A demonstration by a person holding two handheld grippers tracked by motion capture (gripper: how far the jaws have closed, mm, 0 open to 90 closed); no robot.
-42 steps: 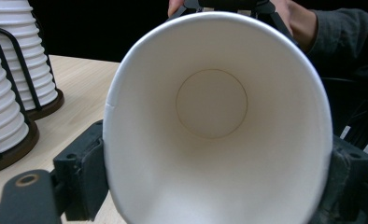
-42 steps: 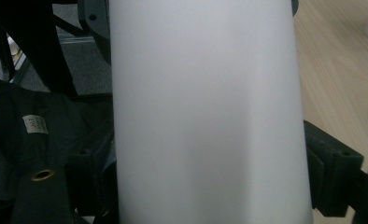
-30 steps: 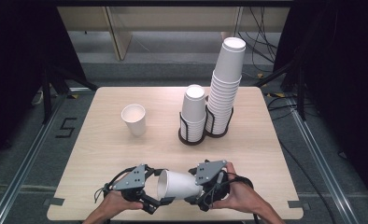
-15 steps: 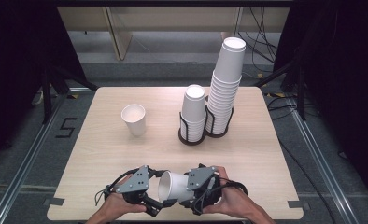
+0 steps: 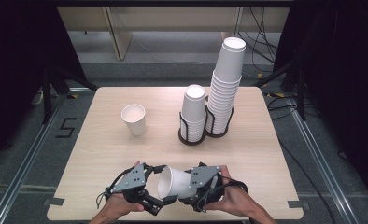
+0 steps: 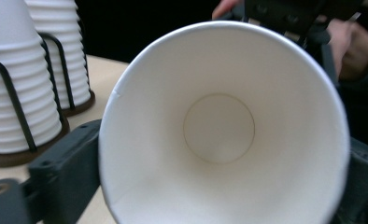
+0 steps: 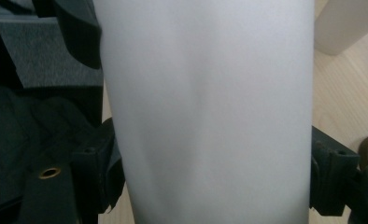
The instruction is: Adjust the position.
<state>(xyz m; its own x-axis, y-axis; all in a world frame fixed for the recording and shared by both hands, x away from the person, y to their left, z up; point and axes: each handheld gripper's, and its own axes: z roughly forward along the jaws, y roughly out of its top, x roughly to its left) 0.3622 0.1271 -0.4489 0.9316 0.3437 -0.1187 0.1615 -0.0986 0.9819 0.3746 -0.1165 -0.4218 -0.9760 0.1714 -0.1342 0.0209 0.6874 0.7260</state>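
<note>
Jaws of the right gripper point(image 5: 191, 189) pinch the body of a white paper cup point(image 5: 175, 183), held on its side just above the near edge of the table point(image 5: 266, 154); those of the left gripper point(image 5: 159, 204) have just been opening around its rim, and whether they press it I cannot tell. Judging from this, the cup is separated but not yet placed. It is empty inside. One loose cup point(image 5: 134, 119) stands upright, while two stacks point(image 5: 194, 112) point(image 5: 225, 88) sit in their black holders.
</note>
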